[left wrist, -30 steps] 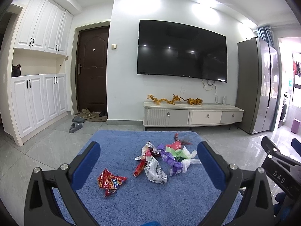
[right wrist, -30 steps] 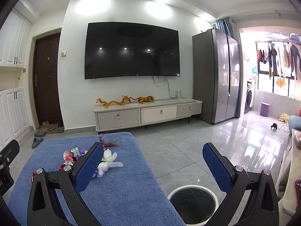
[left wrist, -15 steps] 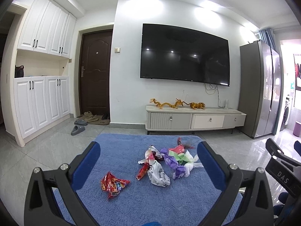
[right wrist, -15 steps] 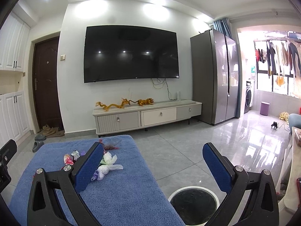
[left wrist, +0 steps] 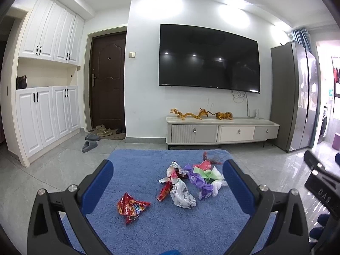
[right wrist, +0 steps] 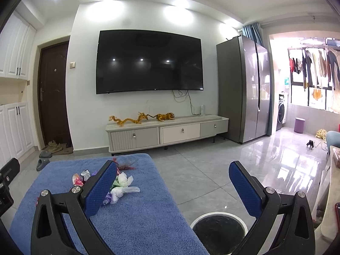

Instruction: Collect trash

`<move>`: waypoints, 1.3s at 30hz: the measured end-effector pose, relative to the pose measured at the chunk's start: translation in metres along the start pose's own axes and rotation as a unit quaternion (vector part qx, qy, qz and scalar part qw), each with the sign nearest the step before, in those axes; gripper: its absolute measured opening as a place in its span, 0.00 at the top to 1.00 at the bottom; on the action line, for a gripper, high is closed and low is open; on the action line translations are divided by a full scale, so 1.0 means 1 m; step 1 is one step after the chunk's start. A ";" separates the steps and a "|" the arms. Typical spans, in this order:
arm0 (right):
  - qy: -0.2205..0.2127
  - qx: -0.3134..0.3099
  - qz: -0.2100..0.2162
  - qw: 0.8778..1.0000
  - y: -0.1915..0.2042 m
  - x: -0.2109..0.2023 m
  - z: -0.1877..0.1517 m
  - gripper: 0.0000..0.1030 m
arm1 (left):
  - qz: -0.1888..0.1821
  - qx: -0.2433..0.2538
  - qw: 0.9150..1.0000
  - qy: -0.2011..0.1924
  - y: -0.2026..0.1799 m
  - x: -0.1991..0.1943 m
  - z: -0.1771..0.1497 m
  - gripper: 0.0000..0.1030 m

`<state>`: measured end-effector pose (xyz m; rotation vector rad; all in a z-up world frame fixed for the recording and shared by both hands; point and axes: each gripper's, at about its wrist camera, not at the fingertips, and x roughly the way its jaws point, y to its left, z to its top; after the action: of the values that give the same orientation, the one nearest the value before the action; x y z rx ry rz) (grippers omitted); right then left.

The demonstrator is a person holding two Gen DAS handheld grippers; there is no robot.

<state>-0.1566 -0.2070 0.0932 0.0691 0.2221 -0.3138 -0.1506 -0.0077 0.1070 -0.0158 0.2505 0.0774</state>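
Both views have tilted upward slightly. My left gripper (left wrist: pixel 167 188) and right gripper (right wrist: pixel 173 188) gape wide, empty. Crumpled red foil wrapper (left wrist: pixel 131 208) lies at seven o'clock of the white plastic wrapper (left wrist: pixel 182 195) on the blue fuzzy towel (left wrist: pixel 148 229).

Blue fleecy cloth-covered table (left wrist: pixel 148 229), red crumpled snack wrapper (left wrist: pixel 131 207) near left, white printed plastic wrapper (left wrist: pixel 182 194) at centre, narrow red wrapper (left wrist: pixel 164 190) just beside it, purple, green and white plastic scraps (left wrist: pixel 205 179) far right, dark reddish tuft (left wrist: pixel 211 159) at far edge

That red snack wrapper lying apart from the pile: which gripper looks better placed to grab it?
Probably the left gripper: its open jaws face the red snack wrapper. The right gripper, also open, points past the blue mat, above the bin.
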 end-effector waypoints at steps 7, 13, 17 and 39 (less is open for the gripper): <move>-0.005 0.006 0.009 1.000 -0.002 -0.001 -0.002 0.00 | -0.004 0.014 1.000 0.003 0.000 0.002 -0.001 0.00; 0.003 0.018 0.024 1.000 -0.007 0.001 -0.003 0.00 | -0.011 0.021 1.000 -0.003 0.000 -0.002 -0.001 0.00; 0.006 0.020 0.022 1.000 -0.011 0.002 -0.002 0.00 | -0.012 0.031 0.999 -0.006 -0.003 -0.004 -0.001 0.00; 0.126 0.004 0.082 0.989 -0.001 0.084 -0.053 0.11 | -0.107 0.053 0.979 0.167 0.022 0.095 -0.076 0.00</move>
<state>-0.0896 -0.2276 0.0223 0.1350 0.4634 -0.1411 -0.0791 0.0197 0.0095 0.0504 0.5874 -0.1553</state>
